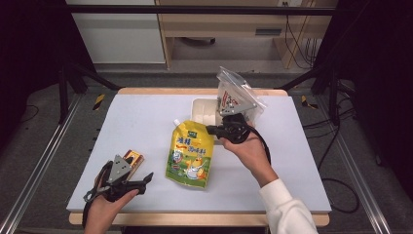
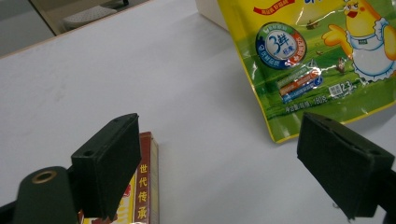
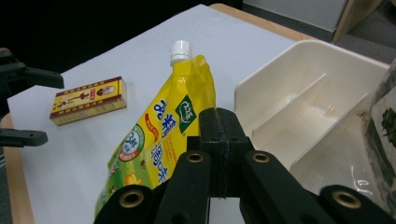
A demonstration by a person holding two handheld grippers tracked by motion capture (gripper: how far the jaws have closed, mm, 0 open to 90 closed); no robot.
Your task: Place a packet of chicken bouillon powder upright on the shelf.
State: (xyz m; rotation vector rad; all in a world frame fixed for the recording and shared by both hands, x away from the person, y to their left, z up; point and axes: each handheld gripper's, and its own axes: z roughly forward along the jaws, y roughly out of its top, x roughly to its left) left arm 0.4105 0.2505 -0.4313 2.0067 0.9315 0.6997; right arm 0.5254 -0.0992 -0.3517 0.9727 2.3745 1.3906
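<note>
A yellow spouted pouch point(image 1: 190, 153) point(image 3: 159, 140) lies flat mid-table, cap toward the far side. Left of it rests a small red-and-yellow box point(image 1: 134, 158) point(image 3: 88, 100). My left gripper point(image 1: 146, 183) point(image 2: 219, 126) is low at the front left, open and holding nothing, with the box point(image 2: 144, 186) beside its left jaw and the pouch's bottom corner point(image 2: 317, 56) ahead. My right gripper point(image 1: 210, 129) point(image 3: 219, 116) hovers over the pouch's top right, jaws shut with nothing between them. A clear plastic bag point(image 1: 238, 92) point(image 3: 383, 130) stands by its far side.
A white divided tray point(image 1: 202, 109) point(image 3: 308, 107) sits at the back centre, its compartments bare, with the plastic bag at its right end. A pale sheet point(image 1: 146, 117) covers the table. Black frame posts and cables flank both sides.
</note>
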